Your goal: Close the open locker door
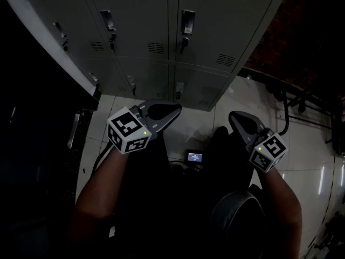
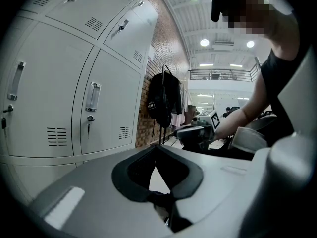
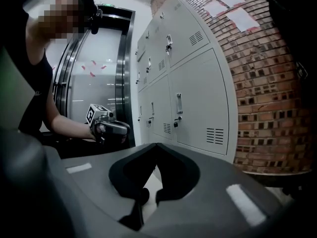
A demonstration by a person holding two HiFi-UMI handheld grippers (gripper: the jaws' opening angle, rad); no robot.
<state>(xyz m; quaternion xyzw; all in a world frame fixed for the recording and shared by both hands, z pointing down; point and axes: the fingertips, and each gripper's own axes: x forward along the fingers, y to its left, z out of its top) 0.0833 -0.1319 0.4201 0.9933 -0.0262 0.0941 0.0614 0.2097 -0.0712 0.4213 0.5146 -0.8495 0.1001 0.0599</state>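
A bank of grey lockers (image 1: pixel 161 26) stands ahead of me, and every door I can see lies flush with its handle (image 1: pixel 186 21) in place; I cannot make out an open door. My left gripper (image 1: pixel 175 110) is held low in front of the bottom row, jaws together, nothing between them. My right gripper (image 1: pixel 233 115) hovers to the right over the tiled floor, also shut and empty. The left gripper view shows its jaws (image 2: pixel 156 150) meeting at the tip, with the lockers (image 2: pixel 59 108) on the left. In the right gripper view the closed right gripper (image 3: pixel 156 147) points past the lockers (image 3: pixel 198 103).
A brick wall (image 1: pixel 302 36) adjoins the lockers on the right, with a black bag (image 2: pixel 163 100) hanging on it. A small lit screen (image 1: pixel 194 157) lies on the white tile floor (image 1: pixel 307 161). Dark glass doors (image 1: pixel 32 144) are at the left. Cables (image 1: pixel 285 109) run at the right.
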